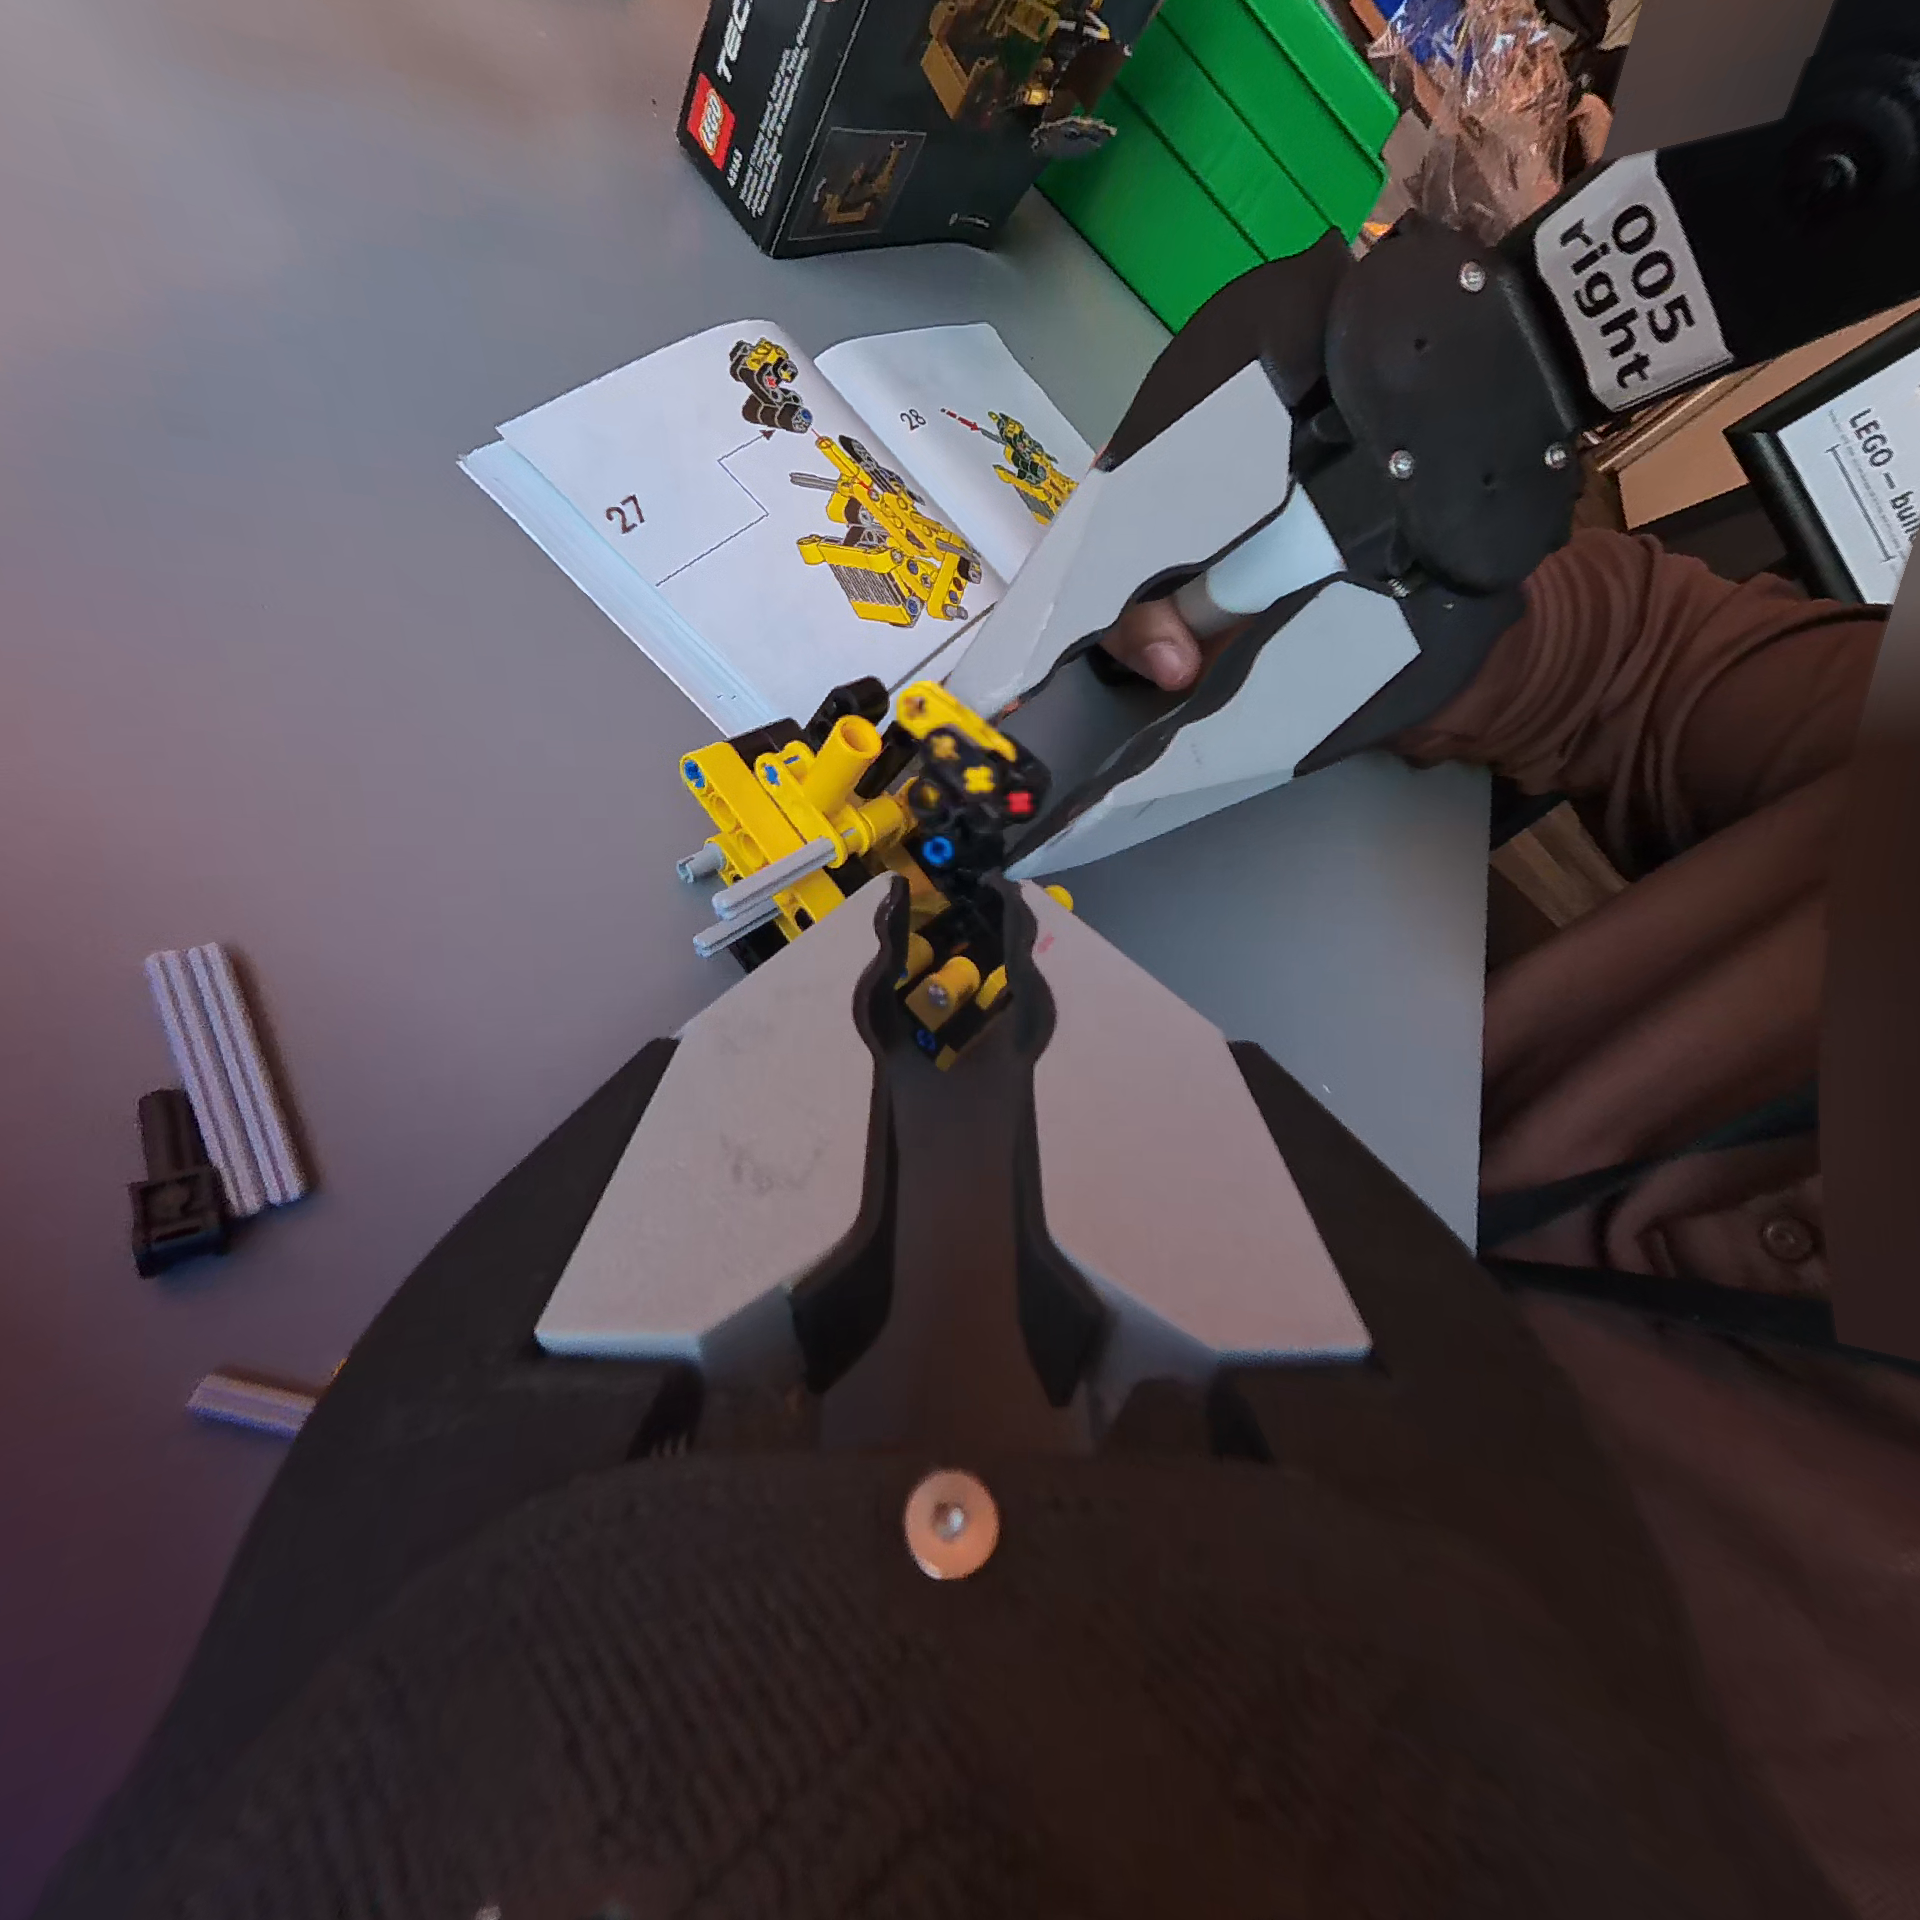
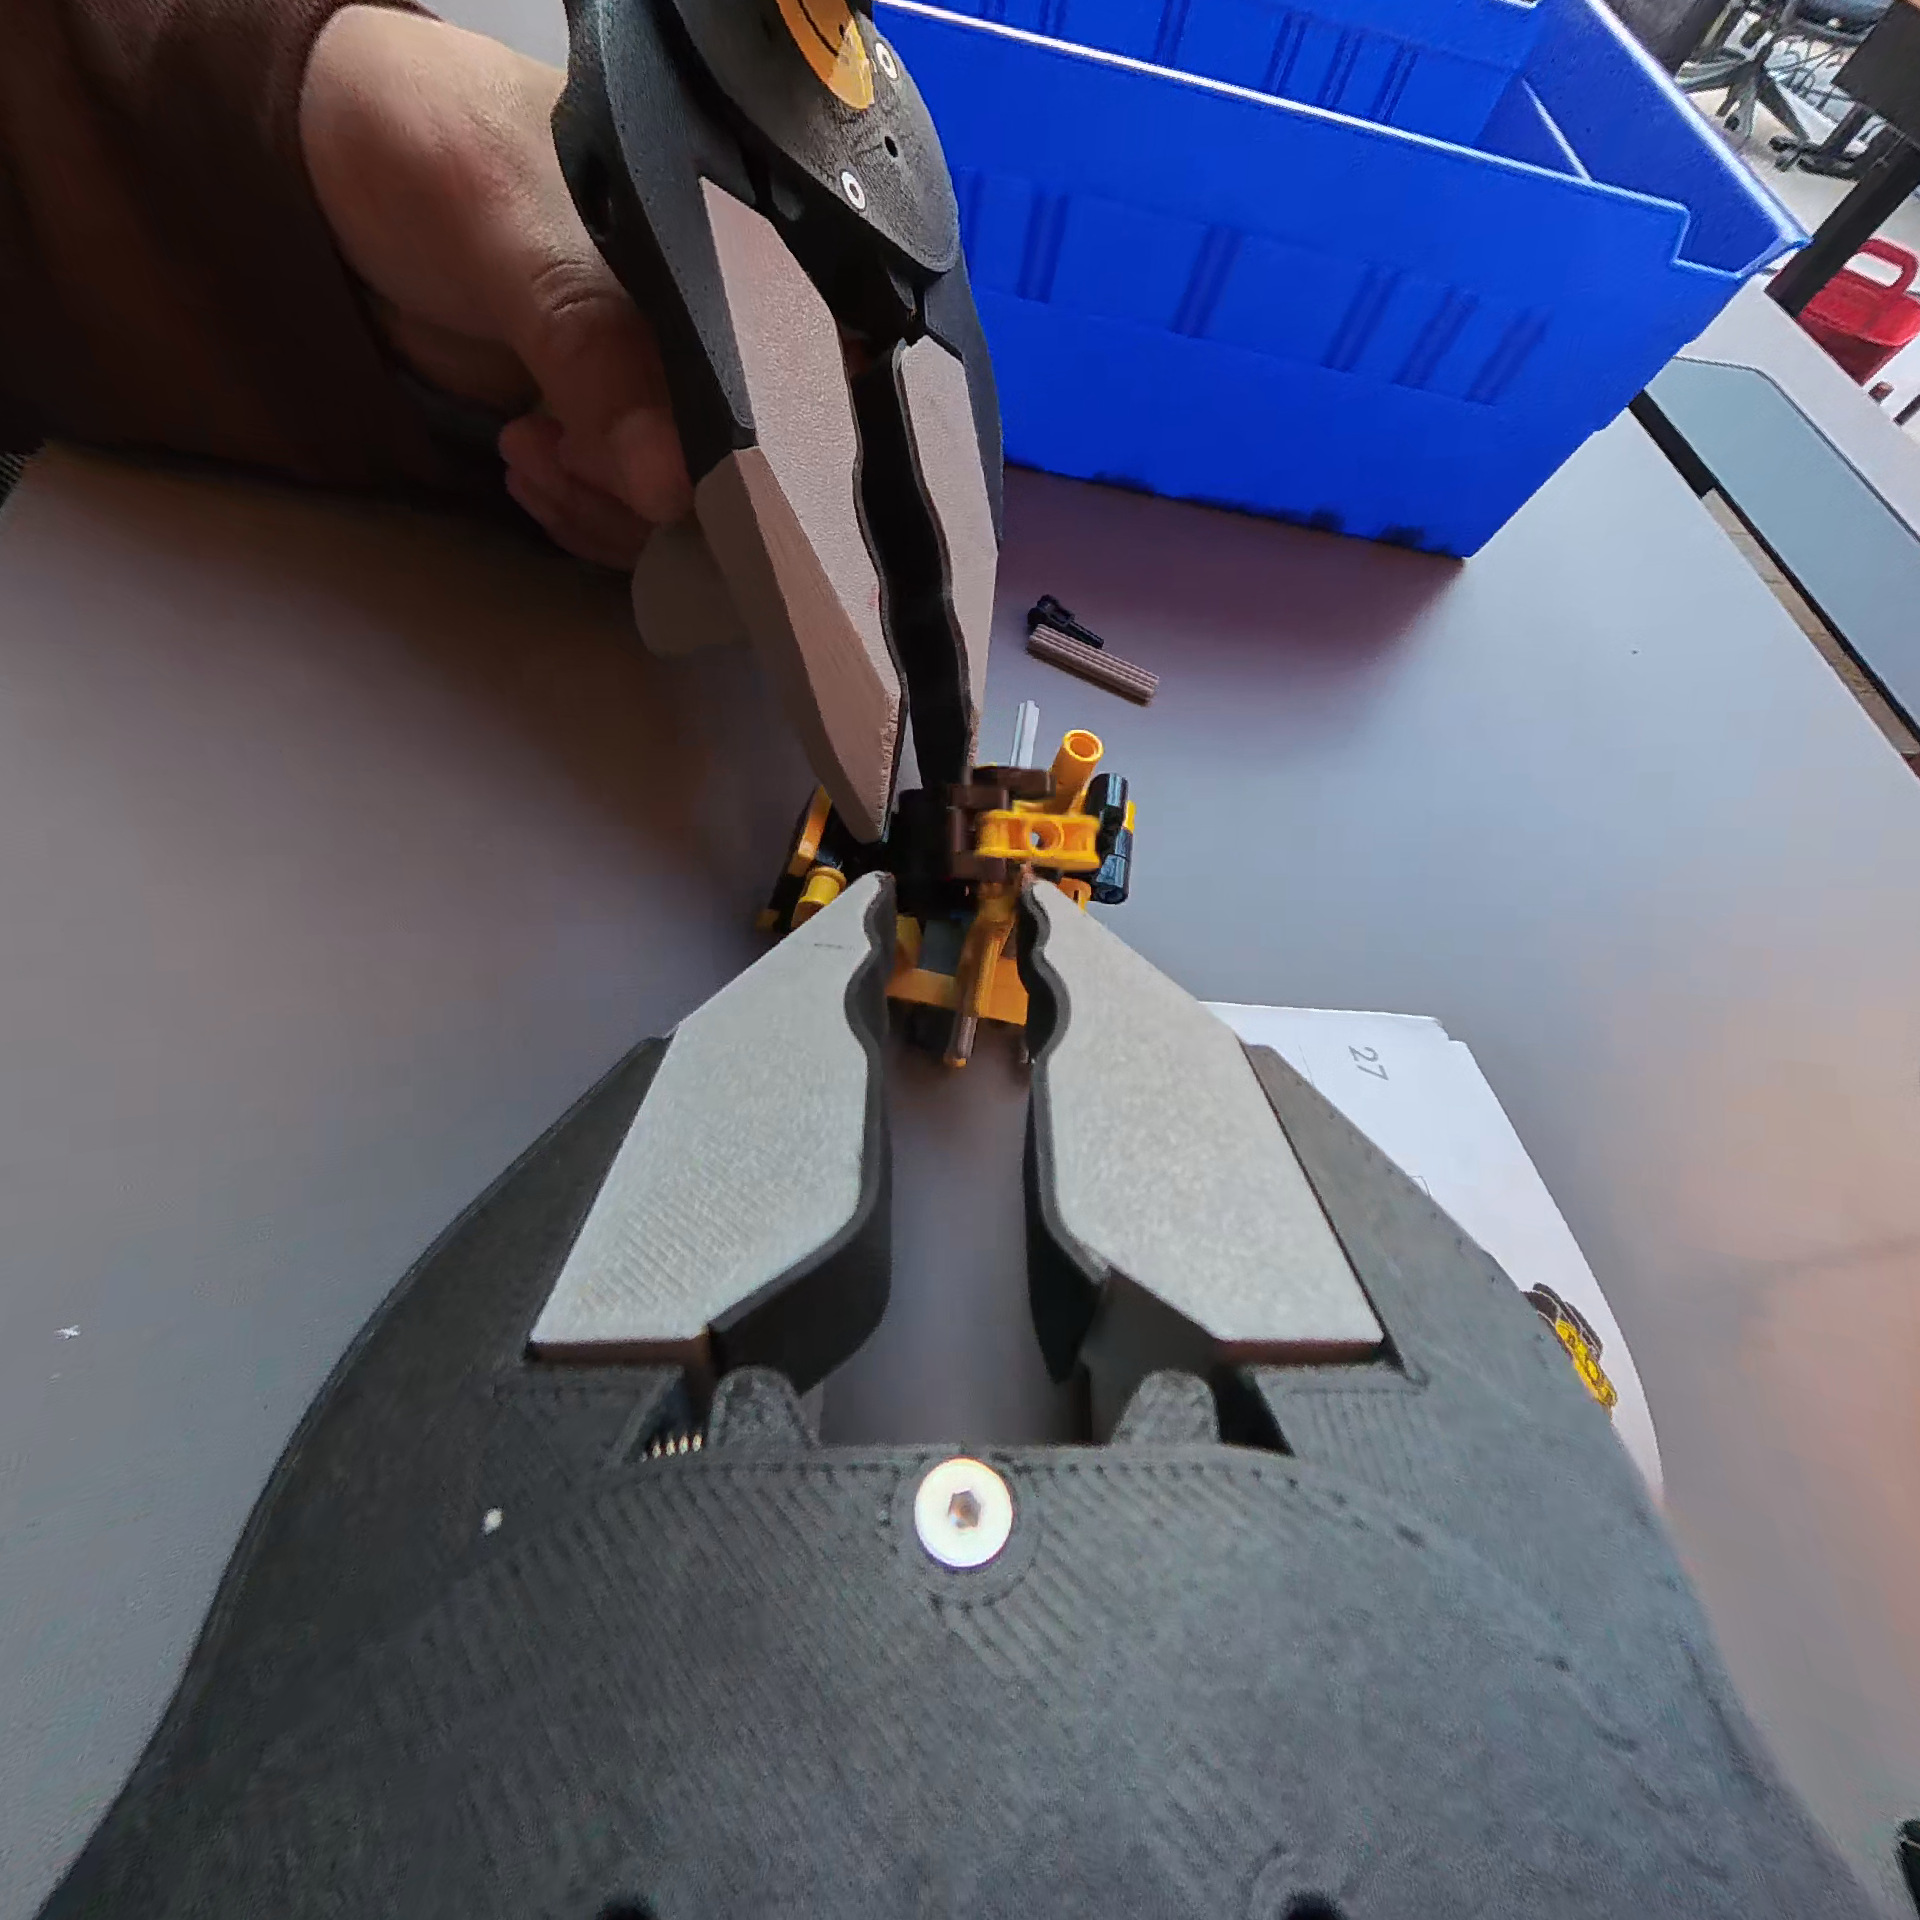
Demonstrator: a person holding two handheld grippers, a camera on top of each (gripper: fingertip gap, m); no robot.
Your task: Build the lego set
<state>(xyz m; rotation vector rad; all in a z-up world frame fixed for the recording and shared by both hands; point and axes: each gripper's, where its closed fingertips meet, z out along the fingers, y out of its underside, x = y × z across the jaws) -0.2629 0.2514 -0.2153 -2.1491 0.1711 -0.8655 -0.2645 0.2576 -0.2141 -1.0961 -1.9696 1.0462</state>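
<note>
The yellow and black lego model (image 1: 790, 821) stands on the grey table (image 1: 312, 520) in front of an open instruction booklet (image 1: 748, 499). My left gripper (image 1: 951, 899) is shut on the model's near end, with a yellow and black part between its fingers. My right gripper (image 1: 1006, 784) comes in from the upper right, its two fingertips closed around a black sub-assembly (image 1: 971, 774) at the model's top. In the right wrist view the right gripper (image 2: 956, 899) straddles the model (image 2: 1039, 831), and the left gripper (image 2: 925, 790) holds it from above.
Loose grey axles (image 1: 223, 1081) and a black connector (image 1: 171, 1195) lie at the left; a short grey axle (image 1: 249, 1403) lies nearer. The lego box (image 1: 831, 135) and a green box (image 1: 1216, 156) stand behind. A blue crate (image 2: 1299, 281) stands beyond the model. The tips of both grippers are at nearly the same place. The black connector (image 1: 171, 1195) sits 11 cm or so from the ends of my left fingers. It is also in sight in the right wrist view (image 2: 1060, 620).
</note>
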